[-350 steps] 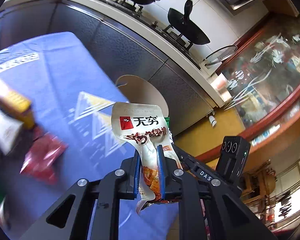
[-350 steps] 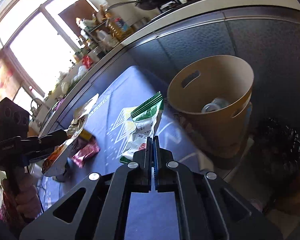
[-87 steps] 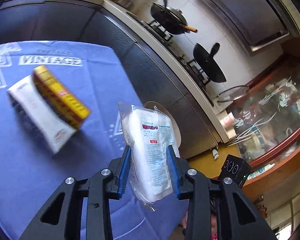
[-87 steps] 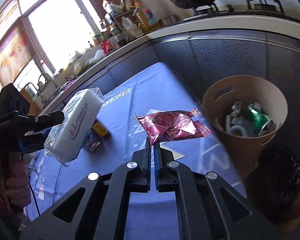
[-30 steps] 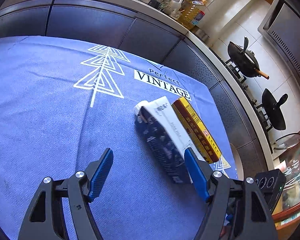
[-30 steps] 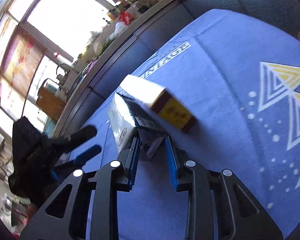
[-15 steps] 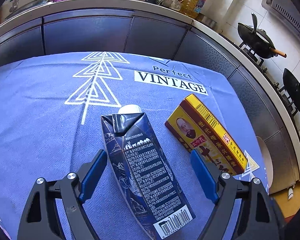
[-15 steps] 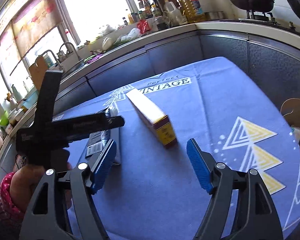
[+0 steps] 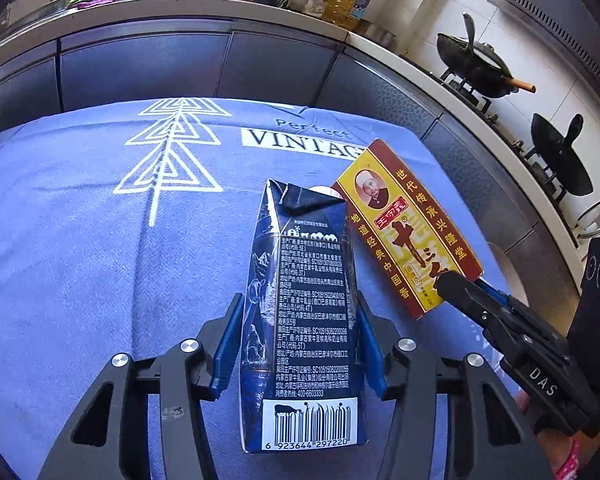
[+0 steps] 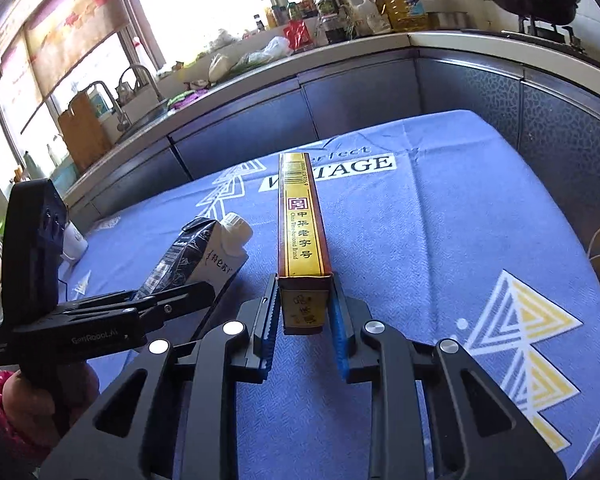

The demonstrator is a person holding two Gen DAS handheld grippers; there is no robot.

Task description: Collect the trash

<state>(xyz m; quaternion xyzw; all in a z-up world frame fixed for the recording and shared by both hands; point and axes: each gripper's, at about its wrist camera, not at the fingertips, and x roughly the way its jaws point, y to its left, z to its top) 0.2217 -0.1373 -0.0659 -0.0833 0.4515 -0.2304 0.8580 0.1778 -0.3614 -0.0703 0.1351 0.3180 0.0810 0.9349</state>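
With both items being trash for collection, left gripper fingers just closed on dark milk carton; right gripper fingers likewise pinching yellow box beside carton, above blue-clothed desk.

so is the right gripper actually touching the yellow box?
Touching. The right wrist view shows the right gripper just closed, both blue pads pressed against the sides of the yellow box, no gap either side.

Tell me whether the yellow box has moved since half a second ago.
Yes. The yellow box lay flat beside the VINTAGE print; now it stands on edge between the right gripper's just-closed pads, its far end overlapping that print.
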